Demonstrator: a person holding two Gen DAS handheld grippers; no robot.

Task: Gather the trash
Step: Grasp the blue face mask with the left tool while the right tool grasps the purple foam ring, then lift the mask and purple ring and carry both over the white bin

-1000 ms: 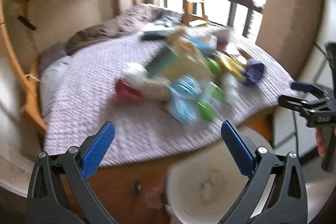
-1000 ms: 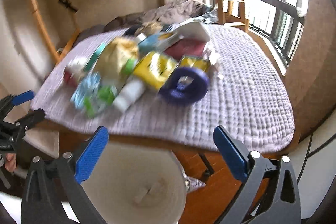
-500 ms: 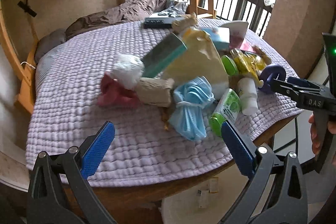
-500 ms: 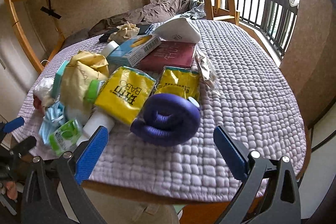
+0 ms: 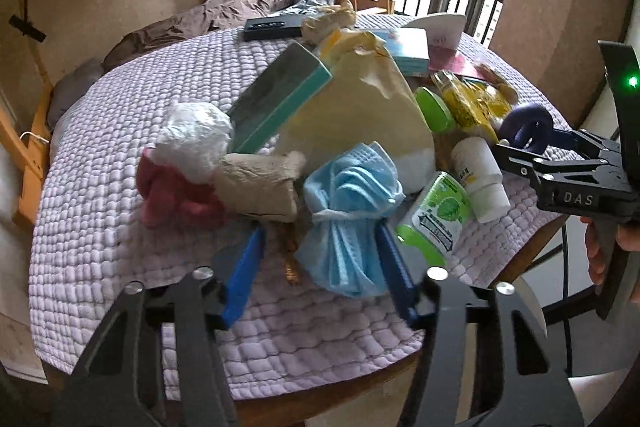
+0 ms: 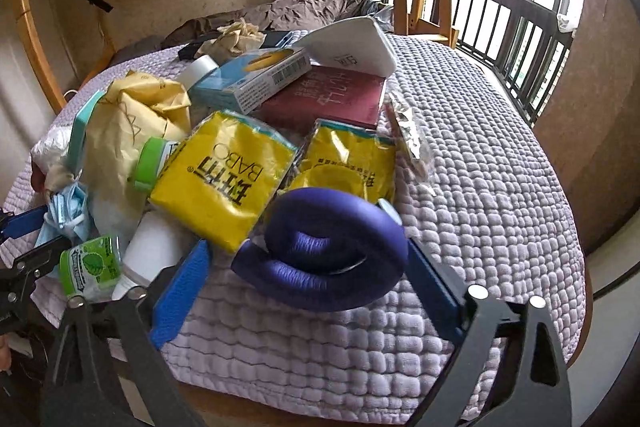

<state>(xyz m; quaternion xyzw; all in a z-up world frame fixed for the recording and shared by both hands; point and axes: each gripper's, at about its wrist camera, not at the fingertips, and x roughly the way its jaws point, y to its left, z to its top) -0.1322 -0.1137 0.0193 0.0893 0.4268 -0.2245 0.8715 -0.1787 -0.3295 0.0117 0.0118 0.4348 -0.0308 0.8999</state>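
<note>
Left gripper (image 5: 320, 267) spread, straddling crumpled blue surgical-mask bundle (image 5: 348, 223); right gripper (image 6: 304, 283) spread around rolled purple foam ring (image 6: 324, 259). Risking snagging the neighbouring green-labelled bottle (image 5: 434, 215), dragging the quilted lilac cover (image 5: 100, 247).

Both cams sit low at the near edge of the quilted table (image 5: 100, 235), looking forward and slightly down between their own blue fingers. The left wrist view sits close on the blue mask bundle (image 5: 352, 211), facing the pile's left end. The right wrist view is close on the purple roll (image 6: 324, 251). Both share the green-label bottle (image 5: 434, 215) (image 6: 90, 267), and each catches the other gripper at its frame edge.
</note>
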